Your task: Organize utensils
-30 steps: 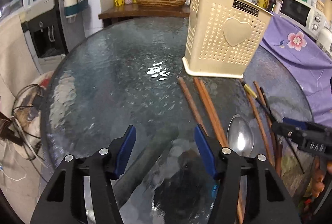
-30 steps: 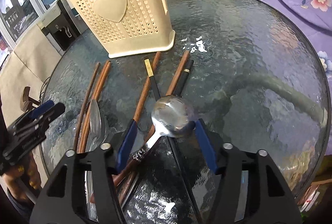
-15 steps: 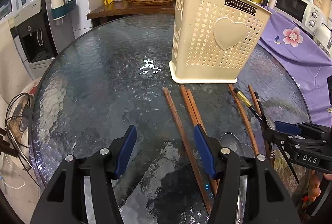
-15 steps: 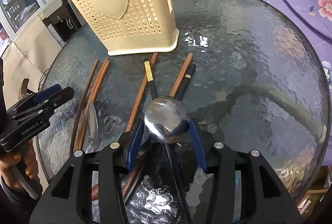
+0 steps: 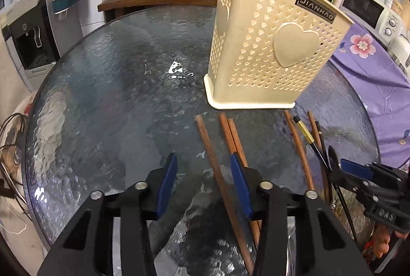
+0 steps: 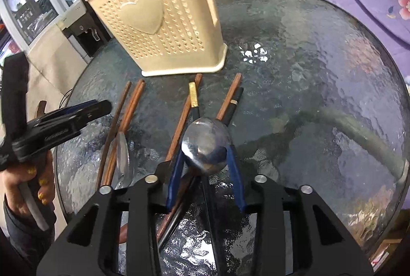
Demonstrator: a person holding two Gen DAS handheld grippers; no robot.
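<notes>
— Glass, rippled and dark, round: that is my worktop (image 5: 107, 86). On it stands a cream plastic holder (image 5: 269, 45), punched with small hearts and one big raised heart; I cannot see inside it.

— And the utensils?

— Brown wooden chopsticks (image 5: 212, 155) lie flat on the glass just in front of the holder, with black ones (image 6: 234, 104) further right. A polished steel spoon (image 6: 205, 145), its round bowl mirror-bright, lies across them.

— Your claws?

— My right claw (image 6: 206, 163) is closing, its blue pads on either side of the spoon bowl and seemingly touching it. My left claw (image 5: 203, 173) is closing too, with one wooden chopstick between the pads, not yet pinched.
</notes>
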